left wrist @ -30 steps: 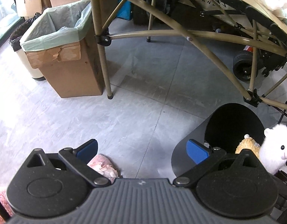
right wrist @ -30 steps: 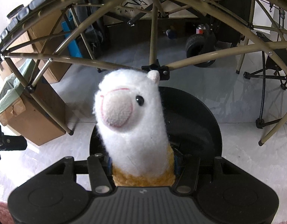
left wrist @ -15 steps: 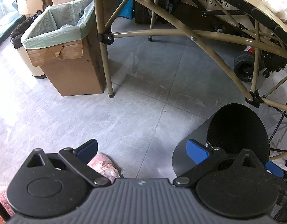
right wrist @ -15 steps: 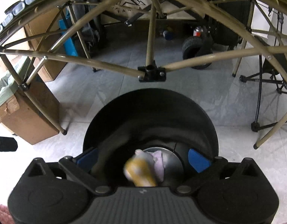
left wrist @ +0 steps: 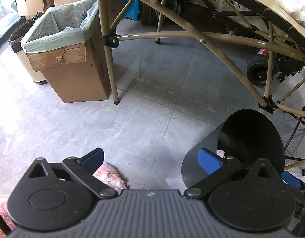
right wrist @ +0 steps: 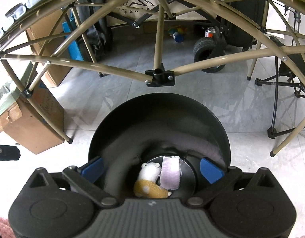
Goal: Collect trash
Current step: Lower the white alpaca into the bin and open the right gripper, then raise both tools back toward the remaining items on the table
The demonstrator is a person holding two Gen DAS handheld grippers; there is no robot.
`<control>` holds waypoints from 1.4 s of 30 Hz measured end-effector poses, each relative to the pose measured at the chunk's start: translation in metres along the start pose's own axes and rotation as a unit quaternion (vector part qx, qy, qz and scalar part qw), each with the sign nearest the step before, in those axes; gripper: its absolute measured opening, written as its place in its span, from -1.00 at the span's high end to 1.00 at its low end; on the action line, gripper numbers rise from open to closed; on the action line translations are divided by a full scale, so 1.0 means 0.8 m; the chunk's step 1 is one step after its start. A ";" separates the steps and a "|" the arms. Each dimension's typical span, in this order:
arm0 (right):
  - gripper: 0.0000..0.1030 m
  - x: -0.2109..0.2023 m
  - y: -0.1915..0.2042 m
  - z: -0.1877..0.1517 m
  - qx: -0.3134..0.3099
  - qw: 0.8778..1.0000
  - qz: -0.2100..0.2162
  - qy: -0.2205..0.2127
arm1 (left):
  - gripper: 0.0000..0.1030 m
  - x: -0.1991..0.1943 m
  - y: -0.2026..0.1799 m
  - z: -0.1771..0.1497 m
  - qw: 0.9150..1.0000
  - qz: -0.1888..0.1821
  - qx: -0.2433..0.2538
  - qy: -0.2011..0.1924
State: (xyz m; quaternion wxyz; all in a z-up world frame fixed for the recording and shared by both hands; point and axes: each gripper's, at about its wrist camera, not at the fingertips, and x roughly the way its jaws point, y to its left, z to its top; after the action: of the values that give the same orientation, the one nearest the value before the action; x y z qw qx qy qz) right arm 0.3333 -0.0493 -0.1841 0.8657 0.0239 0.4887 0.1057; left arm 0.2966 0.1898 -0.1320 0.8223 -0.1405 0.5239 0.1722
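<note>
Right tongs point(right wrist: 152, 168) spread wide, nothing gripped, directly above black bin point(right wrist: 192, 107). Alpaca plush point(right wrist: 150, 180) and lilac item point(right wrist: 170, 173) at bin bottom, lower centre. Left tongs point(left wrist: 150, 158) likewise released; pink scrap point(left wrist: 110, 178) on floor, lower left. Risk: bin tipped if tongs clip rim.

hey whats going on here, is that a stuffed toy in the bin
Yes. A person holding a gripper in each hand is collecting trash. The right gripper is open over a black bin, and a white and tan alpaca plush lies at the bottom beside a pale pink item. The left gripper is open too, holding nothing, above the grey floor near a pink fuzzy thing. A lined cardboard box stands further off.
</note>
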 end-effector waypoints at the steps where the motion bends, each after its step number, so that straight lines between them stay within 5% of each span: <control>1: -1.00 -0.001 0.000 0.000 -0.001 1.000 0.000 -0.001 | -1.00 -0.001 0.000 0.000 1.000 -0.002 0.000 0.000; 31: -1.00 -0.067 -0.038 0.001 0.020 0.997 0.029 -0.072 | -1.00 -0.037 -0.045 -0.013 0.995 -0.072 0.051 -0.041; 42: -1.00 -0.124 -0.054 -0.001 0.006 0.988 0.046 -0.145 | -1.00 -0.084 -0.065 -0.019 0.984 -0.121 0.065 -0.110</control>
State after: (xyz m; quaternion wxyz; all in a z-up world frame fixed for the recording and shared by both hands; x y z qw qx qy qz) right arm 0.2901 -0.1121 -0.1070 0.9215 0.0668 0.3567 0.1383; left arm 0.2805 0.1272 -0.0748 0.8969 -0.1295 0.4196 0.0517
